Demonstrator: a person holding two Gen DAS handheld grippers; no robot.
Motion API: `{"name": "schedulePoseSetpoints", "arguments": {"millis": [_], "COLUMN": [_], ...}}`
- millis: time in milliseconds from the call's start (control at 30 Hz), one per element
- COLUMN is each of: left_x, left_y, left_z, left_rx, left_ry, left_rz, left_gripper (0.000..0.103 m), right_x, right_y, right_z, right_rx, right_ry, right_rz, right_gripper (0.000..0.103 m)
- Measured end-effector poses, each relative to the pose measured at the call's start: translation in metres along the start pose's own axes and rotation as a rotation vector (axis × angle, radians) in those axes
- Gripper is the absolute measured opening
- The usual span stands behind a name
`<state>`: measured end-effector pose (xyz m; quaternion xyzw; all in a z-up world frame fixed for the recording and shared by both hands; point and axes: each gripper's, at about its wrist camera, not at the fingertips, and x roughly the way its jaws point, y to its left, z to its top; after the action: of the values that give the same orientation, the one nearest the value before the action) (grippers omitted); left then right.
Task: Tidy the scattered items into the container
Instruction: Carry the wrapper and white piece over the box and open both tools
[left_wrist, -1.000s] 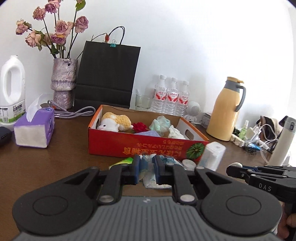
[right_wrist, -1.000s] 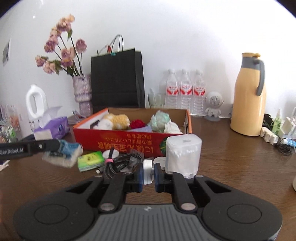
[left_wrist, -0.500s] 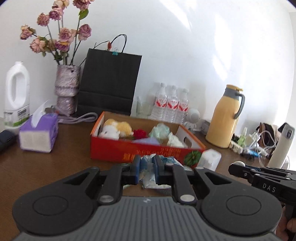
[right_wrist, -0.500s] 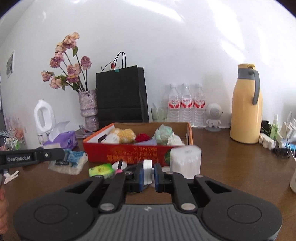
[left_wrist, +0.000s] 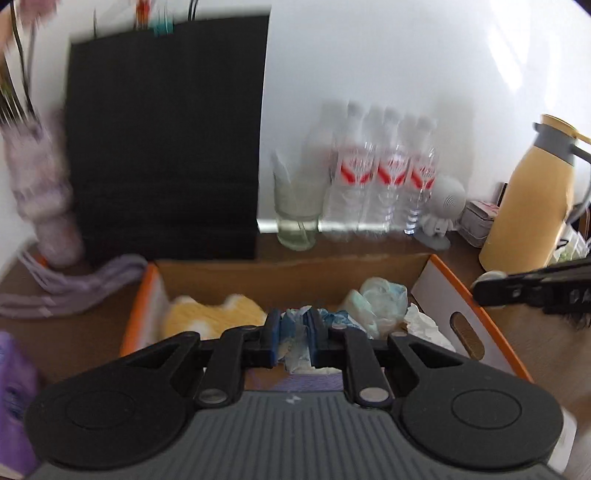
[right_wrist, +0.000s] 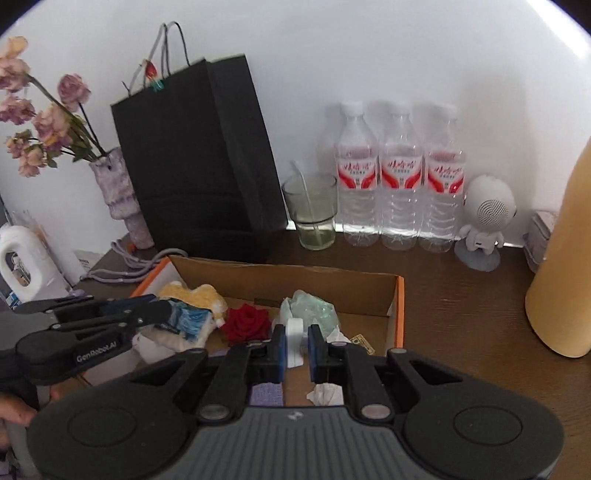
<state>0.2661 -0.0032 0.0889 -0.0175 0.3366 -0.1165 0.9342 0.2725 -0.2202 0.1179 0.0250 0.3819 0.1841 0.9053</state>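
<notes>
Cardboard box (right_wrist: 397, 295) sitting on counter (right_wrist: 461, 314), holding yellow plush (right_wrist: 195, 295) and red rose (right_wrist: 246, 322). My left gripper (left_wrist: 293, 334) is clamping a blue-white packet (right_wrist: 186, 321) over it; my right gripper (right_wrist: 294, 345) is gripping a small white block (right_wrist: 294, 338) above it.

left claw (right_wrist: 168, 314) arm: "GenRobot.AI" | water bottles (right_wrist: 399, 173): red labels, text unreadable
</notes>
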Motion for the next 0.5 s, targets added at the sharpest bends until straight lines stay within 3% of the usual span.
{"name": "schedulePoseSetpoints", "arguments": {"millis": [100,167,233,300,367,500], "left_x": [0.032,0.044,0.050,0.046,0.041,0.022], "left_y": [0.000,-0.001,0.000,-0.001,-0.001,0.006], "left_z": [0.000,-0.004,-0.007,-0.009,-0.006,0.009], "left_rx": [0.005,0.031,0.032,0.043,0.034,-0.011], "left_ry": [0.062,0.091,0.109,0.101,0.103,0.087], "left_rz": [0.040,0.085,0.076,0.044,0.039,0.056], "left_gripper": [0.016,0.023,0.057,0.062,0.065,0.072], "right_x": [0.049,0.073,0.091,0.099,0.096,0.068], "right_y": [0.005,0.015,0.020,0.018,0.009,0.000], "right_z": [0.000,-0.008,-0.010,-0.010,-0.008,0.002], "right_rx": [-0.024,-0.074,-0.105,-0.094,-0.044,-0.001], "right_ry": [0.140,0.201,0.241,0.262,0.255,0.209], "right_rz": [0.015,-0.014,-0.046,-0.064,-0.050,-0.057], "right_gripper": [0.011,0.011,0.012,0.020,0.043,0.045]}}
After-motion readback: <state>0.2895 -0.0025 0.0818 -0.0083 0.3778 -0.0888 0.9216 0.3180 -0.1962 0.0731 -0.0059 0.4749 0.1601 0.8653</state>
